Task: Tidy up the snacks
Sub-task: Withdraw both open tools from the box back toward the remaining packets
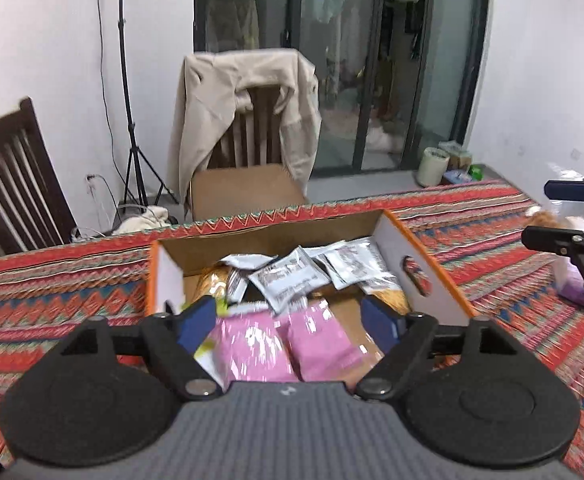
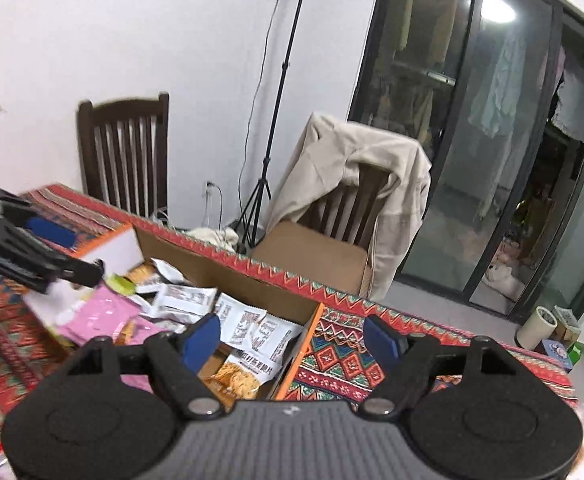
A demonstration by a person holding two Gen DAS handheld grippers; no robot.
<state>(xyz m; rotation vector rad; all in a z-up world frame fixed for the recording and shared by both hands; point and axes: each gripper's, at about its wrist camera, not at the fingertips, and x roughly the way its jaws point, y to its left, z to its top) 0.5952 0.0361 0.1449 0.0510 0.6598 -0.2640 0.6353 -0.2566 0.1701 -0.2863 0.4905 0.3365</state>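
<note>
An open cardboard box (image 1: 432, 280) with orange edges stands on the patterned tablecloth. It holds two pink packets (image 1: 252, 344), several silver-white sachets (image 1: 292, 280) and yellow crisp packets (image 1: 212, 284). My left gripper (image 1: 288, 312) hovers over the box's near side, open, with nothing pressed between its blue pads. In the right wrist view the box (image 2: 228, 276) lies below and to the left, with white sachets (image 2: 248, 328) and a crisp packet (image 2: 236, 380) showing. My right gripper (image 2: 292, 336) is open and empty above the box's right edge. The left gripper (image 2: 72, 250) shows at the left there.
The table's cloth (image 1: 52, 280) is red and zigzag-patterned. Loose pale packets (image 1: 580, 292) lie at its right end, under the right gripper (image 1: 548, 214). Behind the table stand a chair draped with a beige jacket (image 1: 248, 112), a dark wooden chair (image 1: 12, 176), a tripod stand (image 1: 132, 140) and glass doors.
</note>
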